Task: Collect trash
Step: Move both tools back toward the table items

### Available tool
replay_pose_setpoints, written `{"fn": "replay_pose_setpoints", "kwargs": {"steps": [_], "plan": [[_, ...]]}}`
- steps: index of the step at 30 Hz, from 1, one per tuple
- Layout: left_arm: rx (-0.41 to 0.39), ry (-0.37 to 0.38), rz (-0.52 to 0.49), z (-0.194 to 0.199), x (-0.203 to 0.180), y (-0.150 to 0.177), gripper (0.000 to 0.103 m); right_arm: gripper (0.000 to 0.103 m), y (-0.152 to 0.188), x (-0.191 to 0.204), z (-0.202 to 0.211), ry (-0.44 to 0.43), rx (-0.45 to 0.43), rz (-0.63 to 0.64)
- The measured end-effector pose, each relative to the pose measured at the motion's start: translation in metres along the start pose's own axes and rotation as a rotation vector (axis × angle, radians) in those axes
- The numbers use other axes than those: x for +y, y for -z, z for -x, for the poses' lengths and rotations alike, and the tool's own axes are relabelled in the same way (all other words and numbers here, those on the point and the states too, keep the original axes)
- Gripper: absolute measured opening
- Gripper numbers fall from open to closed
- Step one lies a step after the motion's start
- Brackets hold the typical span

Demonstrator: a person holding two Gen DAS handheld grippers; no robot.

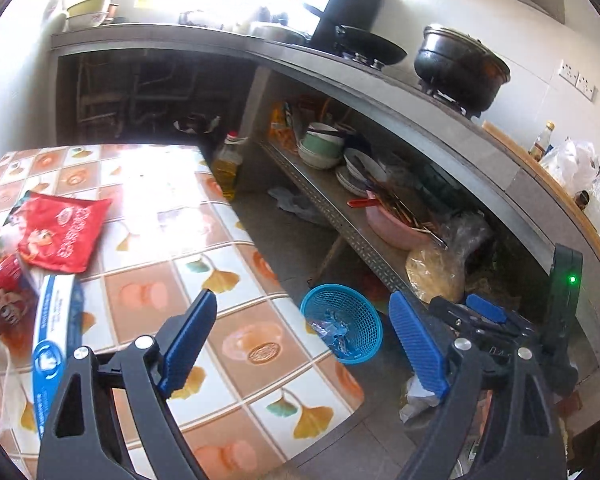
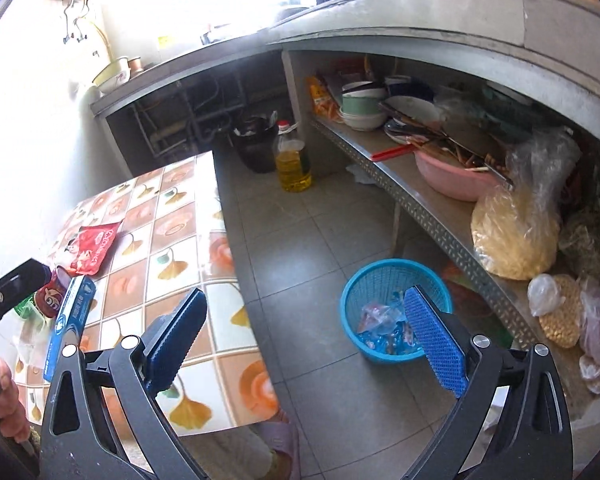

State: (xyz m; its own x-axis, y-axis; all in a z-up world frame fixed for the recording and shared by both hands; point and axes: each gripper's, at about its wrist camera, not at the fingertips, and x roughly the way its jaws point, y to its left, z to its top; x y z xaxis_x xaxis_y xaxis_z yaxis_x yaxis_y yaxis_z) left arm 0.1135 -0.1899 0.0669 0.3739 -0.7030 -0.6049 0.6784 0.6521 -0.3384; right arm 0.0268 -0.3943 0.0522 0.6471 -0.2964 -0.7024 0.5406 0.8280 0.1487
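Observation:
A red snack bag [image 1: 60,232] lies on the tiled table [image 1: 236,264]; it also shows in the right wrist view [image 2: 94,248]. A red cup [image 1: 4,304] and a blue-white box [image 1: 54,340] lie near the table's left edge, also seen from the right as the cup [image 2: 52,300] and the box [image 2: 72,320]. A blue mesh basket [image 1: 342,322] with crumpled wrappers stands on the floor [image 2: 394,312]. My left gripper [image 1: 312,328] is open and empty above the table's edge. My right gripper [image 2: 308,336] is open and empty over the floor beside the basket.
A low metal shelf [image 2: 428,208] on the right holds bowls, a pink basin [image 2: 448,176] and food bags. An oil bottle [image 2: 294,160] and a dark bin [image 2: 256,144] stand on the floor at the back. A countertop with pots [image 1: 460,64] runs above.

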Motion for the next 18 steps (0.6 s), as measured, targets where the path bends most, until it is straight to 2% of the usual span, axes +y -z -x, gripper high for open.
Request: {"fn": "replay_pose_setpoints", "kwargs": {"steps": [12,18], "plan": [[-0.041,-0.025,0.058,0.032,0.028,0.009,0.087,0.095,0.006,0.047,0.016,0.158,-0.033,0.127],[-0.059,-0.033,0.073,0.041,0.036,0.011,0.087,0.095,0.011,0.064,0.022,0.201,-0.057,0.202]]}}
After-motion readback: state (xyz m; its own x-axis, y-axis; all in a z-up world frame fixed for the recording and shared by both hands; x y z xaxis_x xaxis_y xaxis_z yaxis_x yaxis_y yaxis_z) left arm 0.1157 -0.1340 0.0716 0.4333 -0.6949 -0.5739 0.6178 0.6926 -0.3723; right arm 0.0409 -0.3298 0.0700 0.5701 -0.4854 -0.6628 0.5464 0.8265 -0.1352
